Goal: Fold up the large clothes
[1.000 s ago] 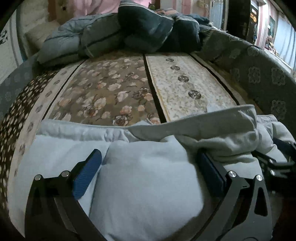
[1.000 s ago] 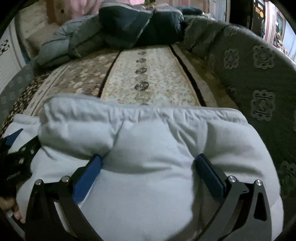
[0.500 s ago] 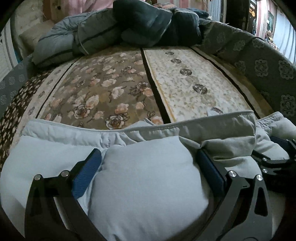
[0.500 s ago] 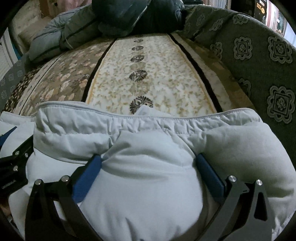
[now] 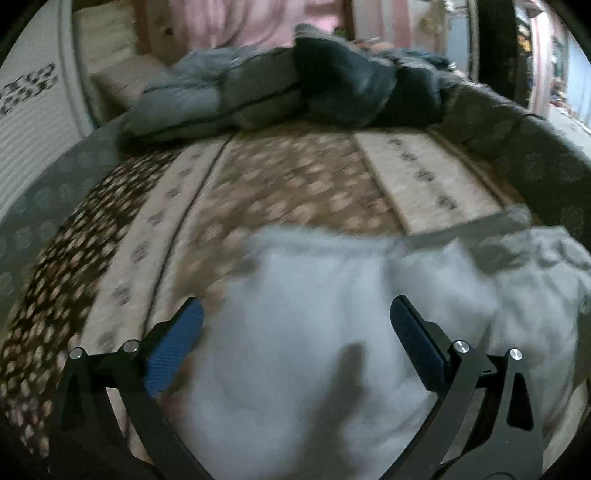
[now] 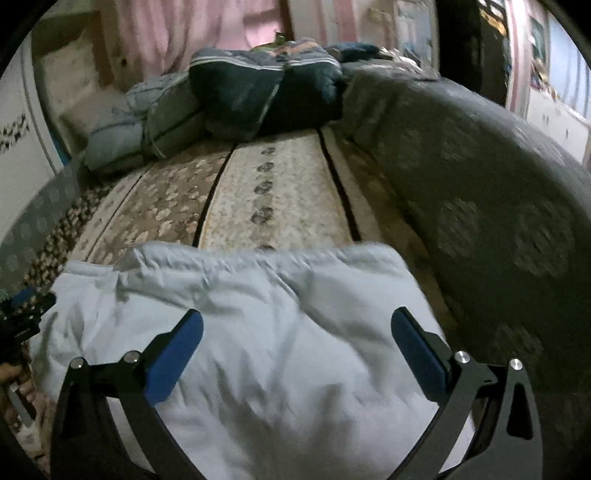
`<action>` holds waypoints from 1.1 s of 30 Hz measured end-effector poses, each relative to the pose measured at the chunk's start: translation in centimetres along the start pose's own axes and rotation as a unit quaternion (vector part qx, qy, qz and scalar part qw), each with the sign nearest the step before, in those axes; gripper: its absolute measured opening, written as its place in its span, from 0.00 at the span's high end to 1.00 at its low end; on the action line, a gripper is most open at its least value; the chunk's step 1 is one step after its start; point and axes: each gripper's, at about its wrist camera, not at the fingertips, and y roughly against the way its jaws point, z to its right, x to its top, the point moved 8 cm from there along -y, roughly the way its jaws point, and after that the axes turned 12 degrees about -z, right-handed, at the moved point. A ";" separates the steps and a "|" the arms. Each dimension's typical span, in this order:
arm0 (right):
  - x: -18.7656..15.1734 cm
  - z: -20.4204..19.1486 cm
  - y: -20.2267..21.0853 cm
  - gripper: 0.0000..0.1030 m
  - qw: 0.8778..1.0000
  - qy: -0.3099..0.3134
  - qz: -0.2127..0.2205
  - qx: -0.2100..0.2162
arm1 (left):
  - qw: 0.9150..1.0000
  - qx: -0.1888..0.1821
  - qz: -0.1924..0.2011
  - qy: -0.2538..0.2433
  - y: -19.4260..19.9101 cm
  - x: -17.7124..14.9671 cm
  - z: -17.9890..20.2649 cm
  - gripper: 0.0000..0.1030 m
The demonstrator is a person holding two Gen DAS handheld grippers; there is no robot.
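A pale blue padded jacket (image 5: 332,332) lies bunched on the floral bed cover (image 5: 288,184); it also shows in the right wrist view (image 6: 258,332). My left gripper (image 5: 295,325) is open, its blue pads wide apart above the jacket's left part, holding nothing. My right gripper (image 6: 295,332) is open too, raised over the jacket's right part with no cloth between the pads. The left gripper (image 6: 22,314) shows at the left edge of the right wrist view. The left wrist view is blurred by motion.
A pile of dark blue and grey quilts (image 6: 240,99) lies at the far end of the bed. A grey patterned padded side (image 6: 498,221) runs along the right. A white ribbed panel (image 5: 26,122) stands at the left. Pink curtains (image 6: 184,33) hang behind.
Both grippers have let go of the jacket and lifted back. The cloth that bulged between the pads now lies lower on the bed. The left gripper has swung left.
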 end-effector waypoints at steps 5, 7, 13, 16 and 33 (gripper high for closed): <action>-4.0 5.0 2.1 0.02 0.999 -0.027 0.000 -0.021 | 0.998 -0.019 -0.055 0.035 0.7 -4.7 -3.5 0.03; -5.6 6.4 2.7 0.02 0.999 -0.039 0.009 -0.020 | 0.997 -0.036 -0.061 0.036 1.4 -6.1 -2.9 0.03; -11.0 8.2 -0.5 0.02 0.998 -0.045 -0.047 0.006 | 0.992 -0.061 -0.089 0.067 1.1 -10.6 -2.0 0.03; -11.1 7.7 -1.5 0.02 0.998 -0.035 -0.049 0.032 | 0.989 -0.062 -0.112 0.075 0.0 -12.0 -2.6 0.03; -9.4 1.9 -6.3 0.50 0.987 -0.012 -0.126 0.097 | 0.981 -0.120 -0.129 0.079 -4.3 -11.7 -0.3 0.18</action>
